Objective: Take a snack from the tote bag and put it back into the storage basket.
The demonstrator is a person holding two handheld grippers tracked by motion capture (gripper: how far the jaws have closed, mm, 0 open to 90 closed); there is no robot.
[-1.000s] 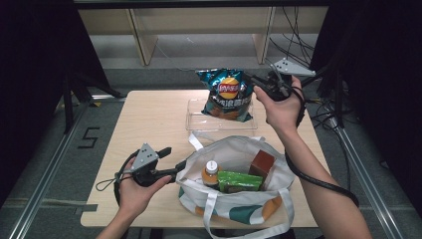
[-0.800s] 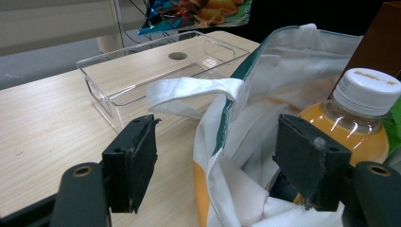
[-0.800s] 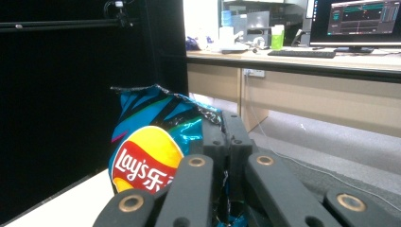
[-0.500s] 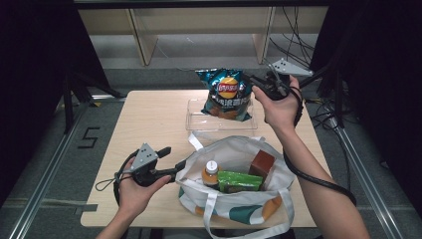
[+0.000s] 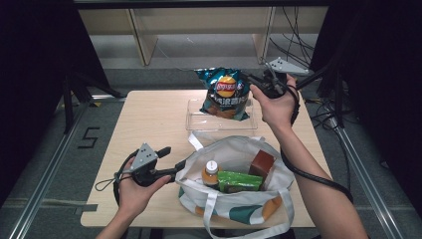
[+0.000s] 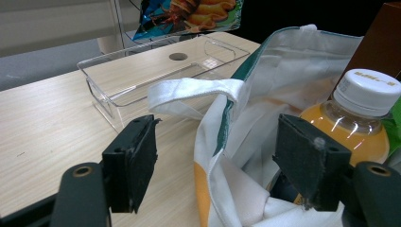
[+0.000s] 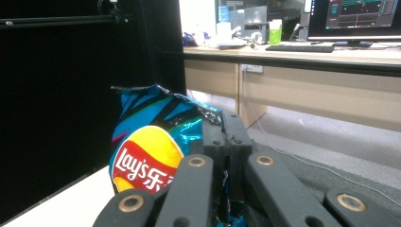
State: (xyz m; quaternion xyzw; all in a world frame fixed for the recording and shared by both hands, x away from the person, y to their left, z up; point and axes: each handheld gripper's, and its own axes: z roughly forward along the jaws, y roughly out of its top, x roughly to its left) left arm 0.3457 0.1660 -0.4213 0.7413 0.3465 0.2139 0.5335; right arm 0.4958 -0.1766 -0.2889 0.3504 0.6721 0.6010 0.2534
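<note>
Right gripper (image 5: 255,82) has its fingers pressed together on the top edge of the chip bag (image 5: 225,93), pinching the crimped foil seal; the right gripper view shows the bag (image 7: 151,142) clamped at its upper corner, so it hangs upright and doesn't crush the chips. The bag sits over the clear plastic tray (image 5: 196,119) at the far side of the counter (image 5: 149,124); its lower edge looks to be at or in the tray, contact can't be told for sure. Likely step: unloading the tote into the tray, chips first as the bulky light item. Left gripper (image 5: 171,159) is at the near left of the white tote bag (image 5: 234,204), fingers spread, one on each side of the bag's rim; in the left gripper view the fabric edge (image 6: 222,156) runs between the two open fingers (image 6: 135,156), not yet pinched. Probably there to steady or hold the mouth open so the other hand can lift things out. Left in the tote: an orange drink bottle with white cap (image 5: 211,173), a green packet (image 5: 240,181) lying flat, a brown box (image 5: 262,164) standing at the far right side. Tote handle (image 5: 199,142) flops toward the tray. Risk: the thin seal grip could slip if the bag gets swung.
</note>
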